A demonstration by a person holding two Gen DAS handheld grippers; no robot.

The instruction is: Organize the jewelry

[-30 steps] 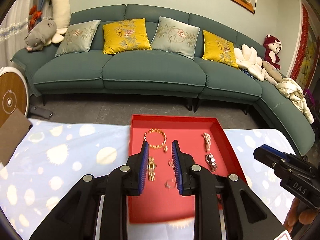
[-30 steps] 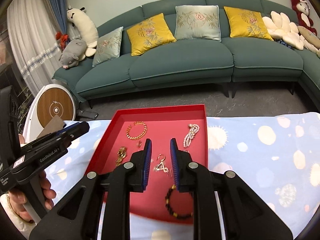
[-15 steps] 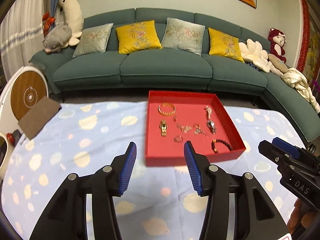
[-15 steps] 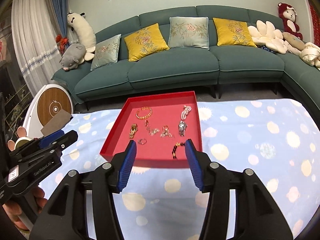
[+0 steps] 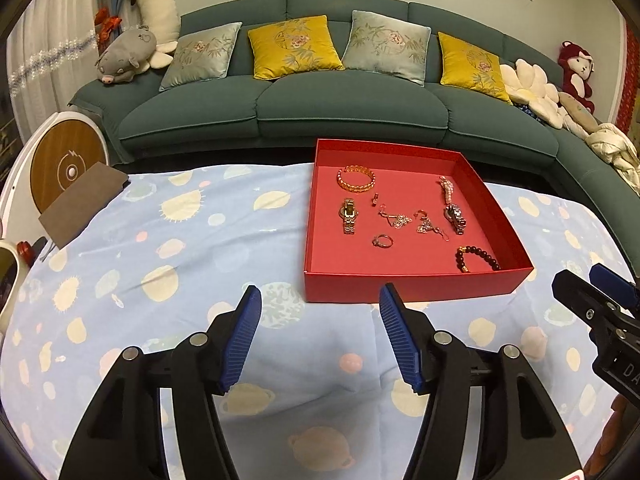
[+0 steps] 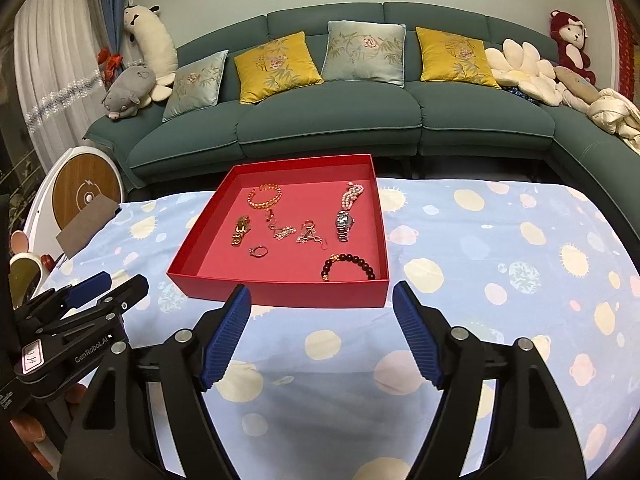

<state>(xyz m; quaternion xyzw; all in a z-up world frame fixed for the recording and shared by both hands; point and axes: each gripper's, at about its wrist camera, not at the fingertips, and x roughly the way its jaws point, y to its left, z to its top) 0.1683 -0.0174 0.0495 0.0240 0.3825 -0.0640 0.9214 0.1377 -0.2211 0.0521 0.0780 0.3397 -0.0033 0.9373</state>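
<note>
A red tray sits on the spotted blue cloth and holds several jewelry pieces: a gold bracelet, a gold watch, a silver watch, a pearl strand, a ring, a dark bead bracelet and small chains. My left gripper is open and empty in front of the tray. My right gripper is open and empty, also short of the tray.
A green sofa with cushions and plush toys stands behind the table. A brown card lies at the cloth's left edge by a round wooden disc. The other gripper shows at each view's side.
Both grippers pulled back from over the tray toward me and opened wide. The jewelry stays in the tray.
</note>
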